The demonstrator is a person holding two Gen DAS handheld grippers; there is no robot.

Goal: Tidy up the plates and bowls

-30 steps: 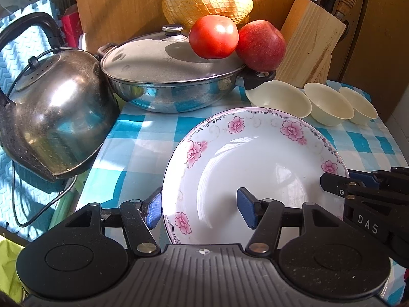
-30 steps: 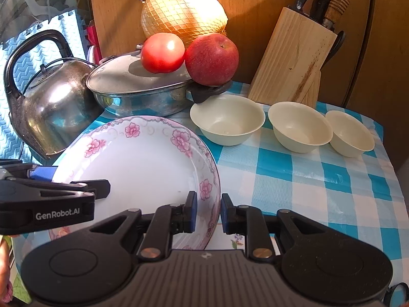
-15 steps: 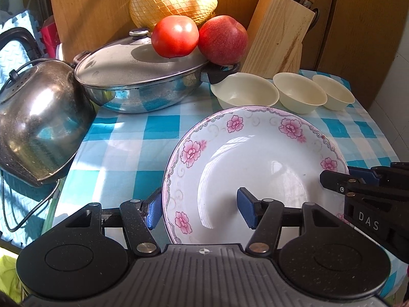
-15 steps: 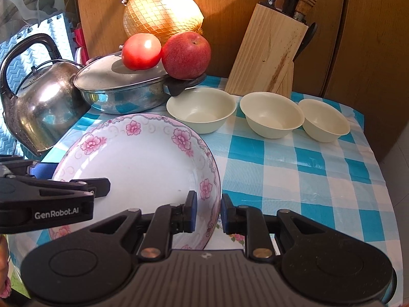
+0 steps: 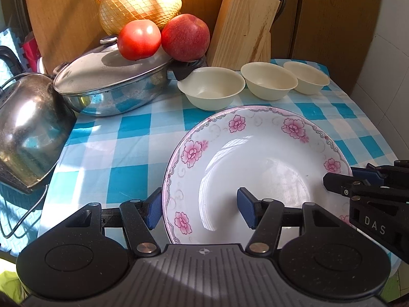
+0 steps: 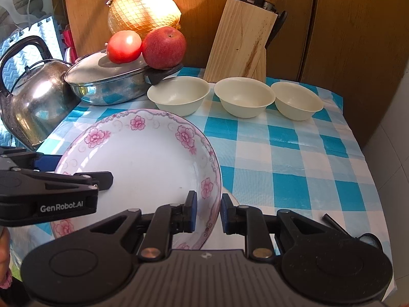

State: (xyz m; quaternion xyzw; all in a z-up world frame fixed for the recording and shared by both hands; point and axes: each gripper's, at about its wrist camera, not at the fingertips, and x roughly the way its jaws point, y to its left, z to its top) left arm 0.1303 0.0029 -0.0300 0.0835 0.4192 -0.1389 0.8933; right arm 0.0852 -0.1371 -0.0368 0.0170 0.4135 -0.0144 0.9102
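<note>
Between both grippers, the round white floral-rimmed ceramic plate [image 6: 143, 163] faces hollow upward; the right gripper [image 6: 206, 211] pinches its rim, while the left gripper's [image 5: 200, 208] jaws straddle the opposite rim without visible contact.

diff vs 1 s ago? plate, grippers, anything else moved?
Both grippers carried the floral plate rightward along the table: the kettle and pot slid toward the left edge of both views, and the three cream bowls sit more central. No grasp change: right gripper stays clamped on the plate's rim, left gripper still straddles the opposite rim, same opening. Bowls, fruit and knife block unmoved.
</note>
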